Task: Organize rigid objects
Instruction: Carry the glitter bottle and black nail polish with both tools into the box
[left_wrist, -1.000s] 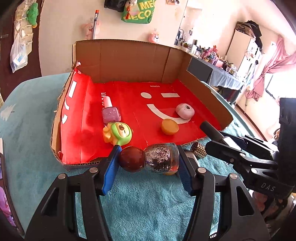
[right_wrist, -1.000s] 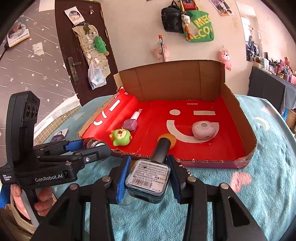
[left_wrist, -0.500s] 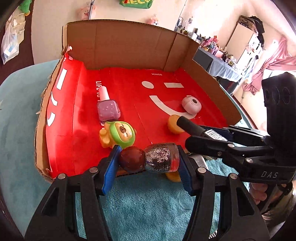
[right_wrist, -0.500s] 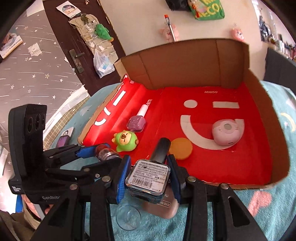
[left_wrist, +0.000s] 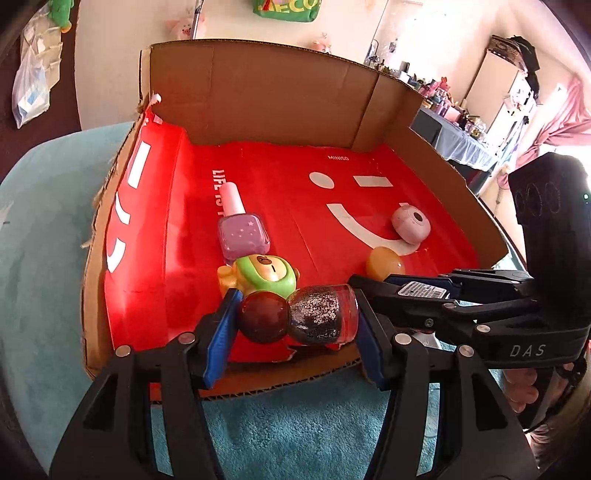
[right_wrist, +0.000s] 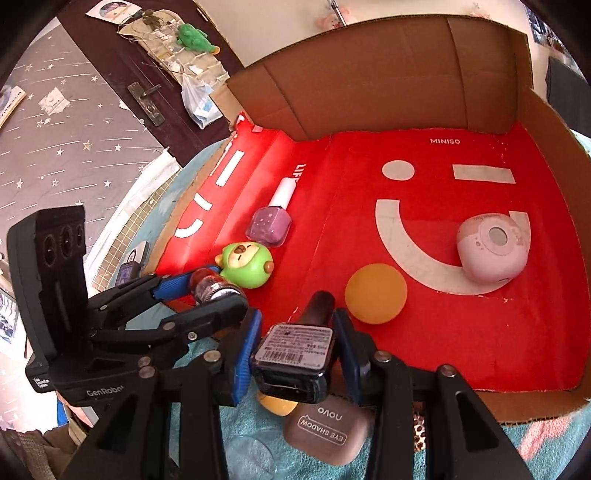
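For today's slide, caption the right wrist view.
Right gripper holding a dark labelled nail-polish bottle at the red cardboard tray, beside an orange ball.

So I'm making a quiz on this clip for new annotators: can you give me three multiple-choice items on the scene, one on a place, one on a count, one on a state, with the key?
1. Where does the green bear toy lie?
A. on the teal blanket
B. in the red-lined box, next to the purple polish bottle
C. between gripper fingers

2. How many orange balls lie inside the box?
A. one
B. three
C. none

3. What is the state of the left gripper?
A. open and empty
B. shut on a pink camera toy
C. shut on the glitter bottle

Key:
1 B, it rests on the red floor right beside the purple polish bottle.
2 A, a single orange ball shows on the red floor.
3 C, its blue pads press both ends of the glitter bottle, as the right gripper clamps the dark polish bottle.
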